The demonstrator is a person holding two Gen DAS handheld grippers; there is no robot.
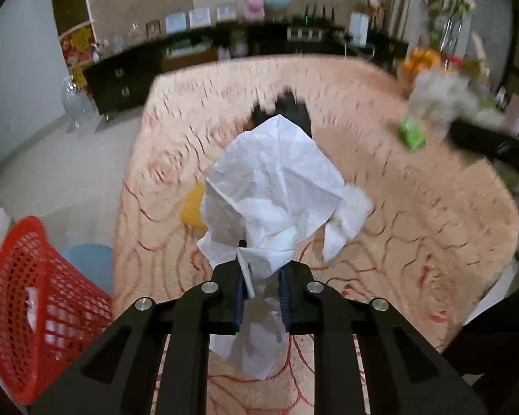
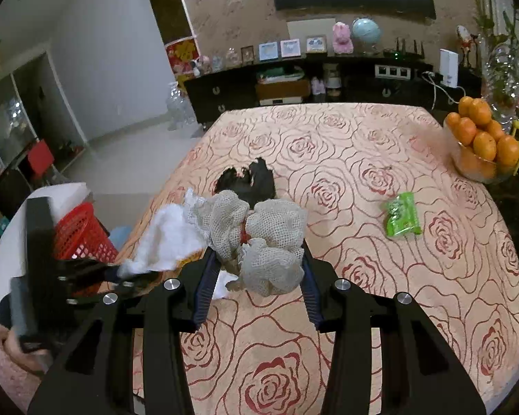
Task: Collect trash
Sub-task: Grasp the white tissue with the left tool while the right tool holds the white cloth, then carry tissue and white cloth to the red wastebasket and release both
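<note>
**A:** What have you got in the left one?

**B:** My left gripper point(image 1: 261, 288) is clamped on a white tissue point(image 1: 276, 186). The paper is pinched between the two fingers and fans out above them, with a tail hanging below. It is off the rose tablecloth point(image 1: 415, 207), which I'll use as my landmark.

**A:** And the right?

**B:** My right gripper point(image 2: 257, 278) has its fingers set wide, one on each side of a crumpled grey mesh net point(image 2: 266, 242). The net fills the gap, but I cannot tell whether the pads actually grip it or only flank it. It sits near the left edge of the tablecloth, toward me.

**A:** Where's the bin?

**B:** The red basket point(image 1: 34, 304) stands off the left edge of the tablecloth, lower than the table top, with something pale inside. A blue round thing point(image 1: 90, 263) sits on the floor between it and the cloth.

**A:** Other litter?

**B:** A green wrapper point(image 2: 401, 218) lies flat on the tablecloth, right of the net and well apart from it. A black crumpled scrap point(image 2: 256, 180) lies just beyond the net, toward the middle of the cloth. A yellow piece point(image 1: 192, 207) shows on the cloth beside the tissue. A bowl of oranges point(image 2: 481, 138) stands at the far right edge
</note>
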